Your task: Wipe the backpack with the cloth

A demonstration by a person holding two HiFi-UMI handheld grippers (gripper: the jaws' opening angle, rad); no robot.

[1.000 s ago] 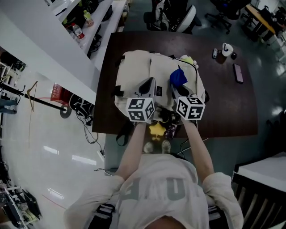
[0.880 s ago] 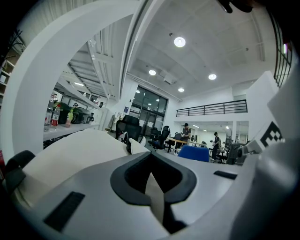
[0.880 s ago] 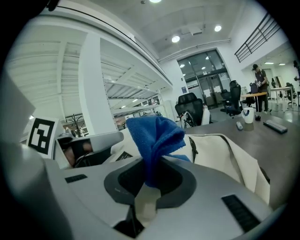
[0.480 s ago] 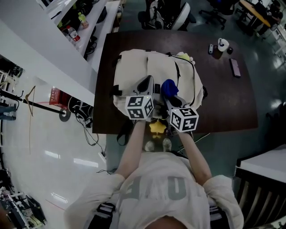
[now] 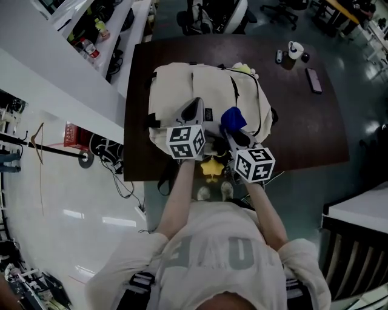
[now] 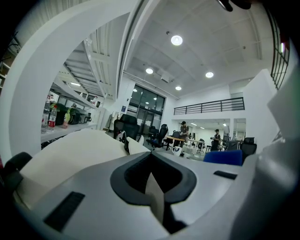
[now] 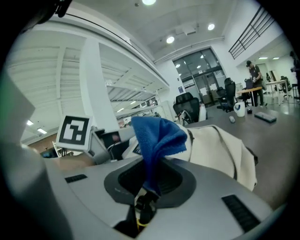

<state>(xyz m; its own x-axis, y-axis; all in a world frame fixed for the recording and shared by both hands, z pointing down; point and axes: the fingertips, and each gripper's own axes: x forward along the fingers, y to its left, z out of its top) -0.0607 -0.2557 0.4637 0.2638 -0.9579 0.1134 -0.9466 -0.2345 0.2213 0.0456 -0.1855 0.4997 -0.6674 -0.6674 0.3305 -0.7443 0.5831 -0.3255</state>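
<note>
A cream backpack (image 5: 206,97) lies flat on the dark brown table (image 5: 315,127). My left gripper (image 5: 195,112) rests on its near left part. In the left gripper view the jaws (image 6: 154,190) are shut, with a pale wedge of backpack fabric (image 6: 70,154) pinched between them. My right gripper (image 5: 233,130) is over the bag's near middle, shut on a blue cloth (image 5: 231,117). In the right gripper view the cloth (image 7: 157,136) rises out of the shut jaws of the right gripper (image 7: 149,192), with the backpack (image 7: 220,150) behind and the left gripper's marker cube beside it.
A white mug (image 5: 294,49), a small dark item (image 5: 278,56) and a phone (image 5: 313,80) lie at the table's far right. A yellow plush (image 5: 241,68) peeks from the bag's far end. White shelving (image 5: 73,66) stands to the left, office chairs (image 5: 212,15) beyond the table.
The right gripper has carried the blue cloth across the backpack, left and towards me. The left gripper has stayed where it was on the bag.
</note>
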